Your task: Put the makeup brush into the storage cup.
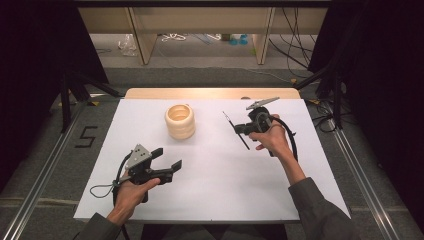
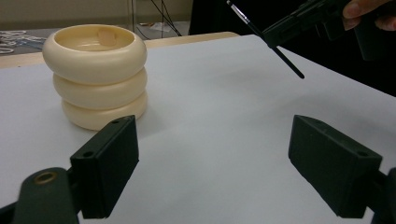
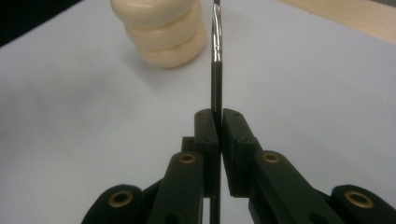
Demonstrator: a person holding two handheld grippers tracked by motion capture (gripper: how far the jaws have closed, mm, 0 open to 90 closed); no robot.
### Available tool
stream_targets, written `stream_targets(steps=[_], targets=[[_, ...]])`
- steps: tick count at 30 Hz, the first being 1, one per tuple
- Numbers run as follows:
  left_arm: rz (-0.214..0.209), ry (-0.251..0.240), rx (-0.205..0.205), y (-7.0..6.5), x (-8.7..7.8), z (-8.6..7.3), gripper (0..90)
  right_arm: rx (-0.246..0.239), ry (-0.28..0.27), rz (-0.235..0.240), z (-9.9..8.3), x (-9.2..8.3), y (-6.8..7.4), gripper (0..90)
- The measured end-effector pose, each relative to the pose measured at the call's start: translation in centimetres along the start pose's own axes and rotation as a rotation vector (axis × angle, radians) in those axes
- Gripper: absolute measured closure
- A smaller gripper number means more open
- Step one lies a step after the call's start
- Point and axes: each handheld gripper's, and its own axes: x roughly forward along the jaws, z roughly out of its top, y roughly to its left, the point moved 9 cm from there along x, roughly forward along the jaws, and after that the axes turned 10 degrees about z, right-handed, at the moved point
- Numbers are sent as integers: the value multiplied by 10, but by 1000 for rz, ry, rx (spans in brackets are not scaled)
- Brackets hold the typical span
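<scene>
A cream holder (image 1: 180,121) made of three stacked rings stands upright at the back middle of the white table (image 1: 215,190). Its top is open. To its right, my right gripper (image 1: 239,129) is shut on a thin black brush (image 1: 245,143) and holds it above the table. In the right gripper view the jaws (image 3: 219,126) pinch the brush (image 3: 217,79) at its handle, and its silver ferrule points toward the holder (image 3: 161,32). My left gripper (image 1: 167,158) hovers open near the front left with nothing between its fingers; from there the holder (image 2: 95,74) lies ahead on the left and the brush (image 2: 287,60) at the upper right.
The white table ends in a wooden strip (image 1: 210,93) along its far edge. Black curtains and metal floor rails flank it on both sides. Wooden furniture legs and loose cables lie on the floor beyond.
</scene>
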Motion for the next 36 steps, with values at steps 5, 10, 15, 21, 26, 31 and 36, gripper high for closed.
stream_targets(steps=[5, 10, 15, 21, 26, 31, 36], targets=[[-13, -6, -13, -2, 0, 1, 157, -33, -42, 51, 5, -1, 16, 857], [-16, -2, -15, -3, 0, 1, 156, -71, -91, 87, 9, -3, 29, 857], [-41, -12, -33, -8, 0, 3, 157, -87, -129, 110, 11, -4, 39, 857], [-65, -14, -34, -17, 2, 4, 157, -99, -148, 100, 3, -2, 44, 857], [-81, -4, -27, -24, 6, 4, 157, -109, -181, 112, 2, -3, 49, 857], [-115, 2, -32, -32, 12, 4, 158, -126, -225, 143, 5, -8, 63, 857], [-130, 4, -36, -41, 17, 7, 158, -157, -245, 169, 6, -11, 77, 857]])
